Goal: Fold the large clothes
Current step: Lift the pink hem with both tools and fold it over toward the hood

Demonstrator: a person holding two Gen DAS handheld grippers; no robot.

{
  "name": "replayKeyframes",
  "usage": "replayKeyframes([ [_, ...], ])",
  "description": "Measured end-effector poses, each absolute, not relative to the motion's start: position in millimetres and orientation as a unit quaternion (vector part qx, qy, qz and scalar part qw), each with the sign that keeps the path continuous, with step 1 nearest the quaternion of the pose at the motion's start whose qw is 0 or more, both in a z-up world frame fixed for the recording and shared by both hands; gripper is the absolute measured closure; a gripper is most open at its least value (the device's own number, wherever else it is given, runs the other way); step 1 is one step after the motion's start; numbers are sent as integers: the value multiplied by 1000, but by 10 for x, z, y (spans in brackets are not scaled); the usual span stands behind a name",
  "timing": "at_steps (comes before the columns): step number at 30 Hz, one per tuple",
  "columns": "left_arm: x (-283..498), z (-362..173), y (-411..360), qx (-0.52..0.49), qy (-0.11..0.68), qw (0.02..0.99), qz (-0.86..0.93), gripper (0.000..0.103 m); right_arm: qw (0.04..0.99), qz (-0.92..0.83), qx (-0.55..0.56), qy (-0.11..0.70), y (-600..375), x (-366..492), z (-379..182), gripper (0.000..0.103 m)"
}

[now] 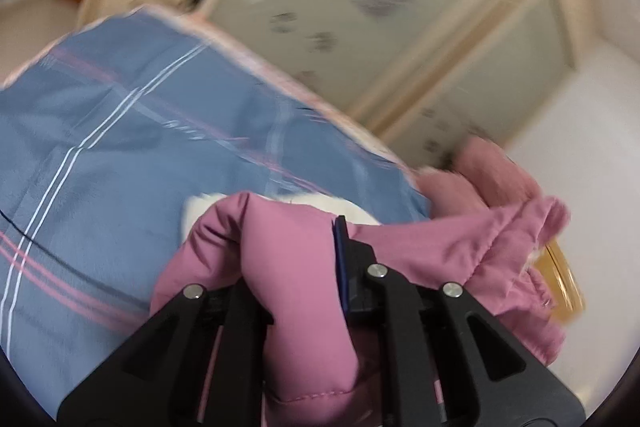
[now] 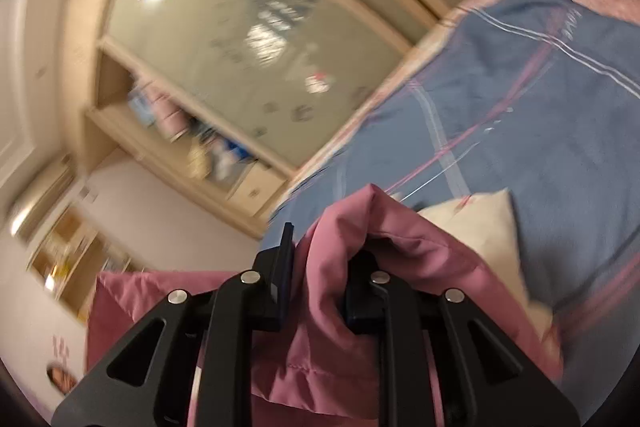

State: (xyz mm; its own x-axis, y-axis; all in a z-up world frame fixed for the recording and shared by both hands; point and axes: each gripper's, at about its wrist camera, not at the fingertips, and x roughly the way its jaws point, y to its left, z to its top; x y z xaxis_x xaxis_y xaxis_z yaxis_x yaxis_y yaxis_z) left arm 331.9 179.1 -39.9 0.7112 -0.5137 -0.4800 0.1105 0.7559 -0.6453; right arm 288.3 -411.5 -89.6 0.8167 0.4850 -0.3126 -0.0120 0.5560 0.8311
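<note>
Claws left (image 1: 294, 267) and right (image 2: 320, 275) clenched on pink jacket (image 1: 420, 243) above blue striped bedspread (image 1: 120, 147), wardrobe (image 2: 248, 39) behind.

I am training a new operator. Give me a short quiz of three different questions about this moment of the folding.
1. True or false: both grippers grip the pink jacket.
2. What lies under the jacket? A) a blue plaid bed cover B) a wooden table C) a green carpet
3. Fill in: the lining of the jacket is ____.

Key: 1 true, the left gripper and the right gripper each clamp a fold. 2 A. 3 white.
</note>
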Motion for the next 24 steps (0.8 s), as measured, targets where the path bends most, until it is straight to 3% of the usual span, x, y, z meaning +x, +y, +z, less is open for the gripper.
replayKeyframes([
  [2, 3812, -756, 1872, -320, 378, 858, -136, 90, 829, 123, 460, 294, -4192, 3177, -1179, 80],
  [7, 4368, -1706, 2012, -391, 476, 780, -113, 87, 782, 90, 508, 350, -4328, 3602, -1927, 54],
  [11, 4375, -1982, 2417, -534, 412, 717, -178, 81, 755, 121, 542, 348, -4449, 3663, -2151, 50],
  [15, 4278, -1809, 2747, -587, 347, 705, -195, 72, 733, 131, 587, 317, -4681, 3615, -2114, 28],
  [16, 4224, -1706, 2787, -590, 332, 707, -204, 67, 739, 119, 586, 310, -4734, 3579, -2067, 17],
  [18, 4096, -1516, 2858, -607, 295, 705, -219, 45, 781, 47, 551, 291, -4833, 3432, -1879, 1],
  [19, 3968, -1382, 2947, -621, 256, 711, -207, 23, 797, 31, 534, 281, -4872, 3364, -1805, 1],
  [20, 3854, -1259, 3005, -625, 226, 723, -190, 10, 801, 26, 527, 282, -4899, 3313, -1754, 1],
  [22, 3631, -962, 3094, -594, 182, 772, -134, 4, 806, 29, 520, 282, -4874, 3210, -1648, 1],
  [24, 3463, -552, 2974, -511, 186, 831, -118, 5, 836, 49, 469, 282, -4640, 3083, -1377, 1],
])
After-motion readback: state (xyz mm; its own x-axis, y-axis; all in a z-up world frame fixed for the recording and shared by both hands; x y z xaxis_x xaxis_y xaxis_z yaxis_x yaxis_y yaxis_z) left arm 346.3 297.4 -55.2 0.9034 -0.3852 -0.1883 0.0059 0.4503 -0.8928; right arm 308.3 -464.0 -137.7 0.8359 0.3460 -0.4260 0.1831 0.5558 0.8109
